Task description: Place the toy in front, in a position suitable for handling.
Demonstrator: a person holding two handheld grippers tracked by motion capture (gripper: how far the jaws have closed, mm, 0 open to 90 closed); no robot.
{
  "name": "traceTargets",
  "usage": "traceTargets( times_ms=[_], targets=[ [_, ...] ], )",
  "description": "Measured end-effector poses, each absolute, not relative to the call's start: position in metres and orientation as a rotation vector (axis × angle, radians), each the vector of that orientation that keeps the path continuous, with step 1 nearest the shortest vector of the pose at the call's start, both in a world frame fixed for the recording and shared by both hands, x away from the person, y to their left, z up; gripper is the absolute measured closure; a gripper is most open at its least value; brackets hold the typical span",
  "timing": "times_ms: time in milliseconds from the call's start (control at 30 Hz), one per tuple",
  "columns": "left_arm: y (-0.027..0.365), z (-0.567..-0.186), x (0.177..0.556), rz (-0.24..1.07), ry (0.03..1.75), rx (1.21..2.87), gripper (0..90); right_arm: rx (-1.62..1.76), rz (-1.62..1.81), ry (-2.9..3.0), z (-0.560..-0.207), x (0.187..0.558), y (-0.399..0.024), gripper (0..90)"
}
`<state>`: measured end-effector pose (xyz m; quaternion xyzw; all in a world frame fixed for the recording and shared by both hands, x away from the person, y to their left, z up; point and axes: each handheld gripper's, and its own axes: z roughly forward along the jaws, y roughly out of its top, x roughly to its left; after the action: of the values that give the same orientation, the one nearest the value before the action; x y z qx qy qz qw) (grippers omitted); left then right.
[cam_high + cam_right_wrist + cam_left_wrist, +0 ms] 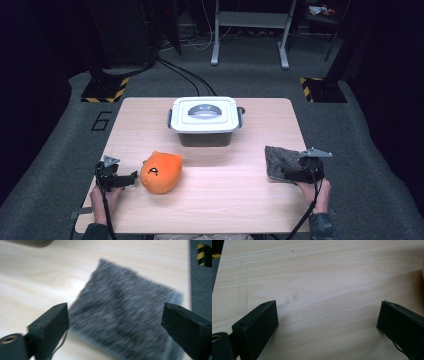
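My right gripper [115, 322] has its jaws wide apart, and the grey fuzzy cloth [127, 315] lies flat on the table [225, 195] right between and just ahead of them, not pinched, its long side running slantwise away from the jaws toward the table's far right edge. My left gripper [327, 322] also has its jaws wide apart over bare wood, with the orange plush toy [160, 171] just beside its right jaw. The right hand [315, 192] is the near one for the cloth, and there is open table toward the closed white lidded box [205, 120] beyond both.
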<state>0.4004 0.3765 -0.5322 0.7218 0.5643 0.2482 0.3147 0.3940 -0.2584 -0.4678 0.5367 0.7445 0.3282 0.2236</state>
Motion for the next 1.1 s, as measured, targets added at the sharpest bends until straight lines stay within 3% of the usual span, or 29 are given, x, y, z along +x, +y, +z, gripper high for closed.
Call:
traceTargets(
  times_ms=[133,400,700,1100],
  targets=[
    [0.377,-0.532,0.4,0.653,1.487,1.902,2.9,1.459,0.912,2.08,-0.478,0.371,-0.244,0.3],
    [0.377,-0.532,0.4,0.653,1.487,1.902,3.0,1.428,0.9,2.081,-0.507,0.337,-0.22,0.0],
    [0.376,-0.532,0.401,0.653,1.489,1.9,2.9,1.46,0.885,2.075,-0.529,0.332,-0.215,0.0],
    [0.377,-0.531,0.401,0.642,1.519,1.869,4.5,1.462,0.884,2.079,-0.531,0.334,-0.212,0.0]
  ],
)
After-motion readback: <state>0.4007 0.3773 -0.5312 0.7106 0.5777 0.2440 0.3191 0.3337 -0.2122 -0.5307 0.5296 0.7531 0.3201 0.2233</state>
